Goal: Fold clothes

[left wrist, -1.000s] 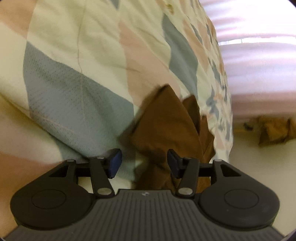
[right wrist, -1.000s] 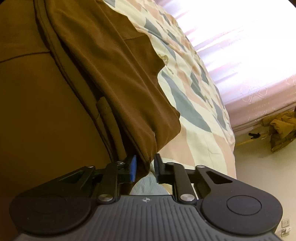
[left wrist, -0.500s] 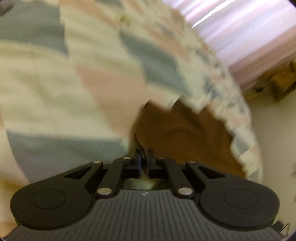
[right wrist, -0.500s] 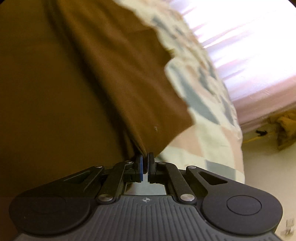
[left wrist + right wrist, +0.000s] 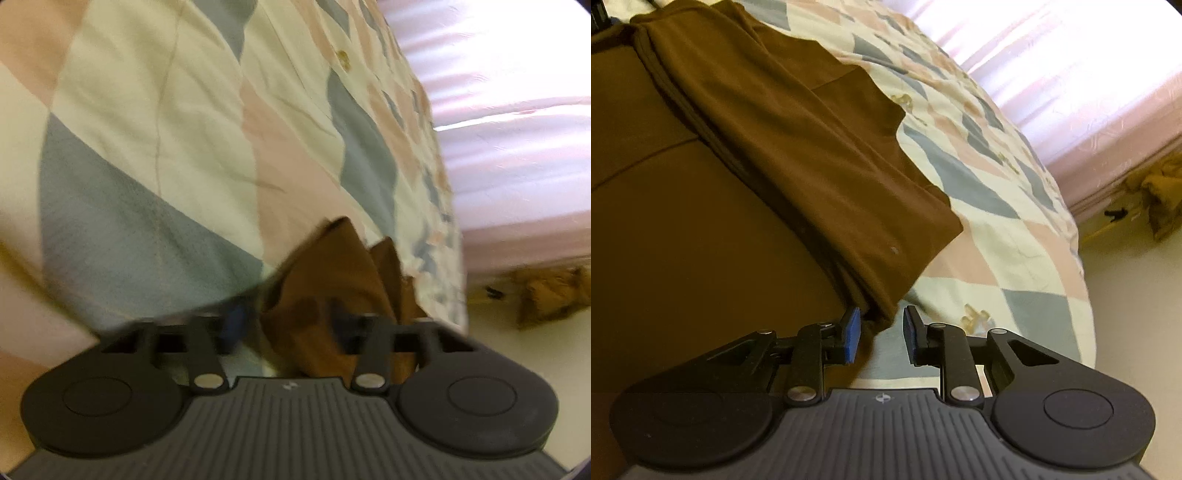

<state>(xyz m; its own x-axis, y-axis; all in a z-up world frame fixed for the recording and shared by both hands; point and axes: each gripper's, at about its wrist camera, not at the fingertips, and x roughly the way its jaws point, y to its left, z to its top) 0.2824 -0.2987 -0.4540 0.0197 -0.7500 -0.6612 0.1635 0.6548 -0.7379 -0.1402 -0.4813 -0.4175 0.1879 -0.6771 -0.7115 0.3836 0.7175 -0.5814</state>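
Soft brown garment [image 5: 783, 155] folded w/ pointed corner, quilted patchwork bedspread [image 5: 177, 140] (diamond blocks), left tongs [image 5: 286, 321] & right tongs [image 5: 881, 334] both spread, empty

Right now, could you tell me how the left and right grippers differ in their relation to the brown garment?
The left gripper is blurred, straddling a bunched corner of the brown garment; the right gripper is sharp, beside a flat folded edge. Both are open, gripping nothing, over the patchwork quilt.

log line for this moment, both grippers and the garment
left gripper: open | right gripper: open | brown garment: on quilt, corners between jaws, ungripped
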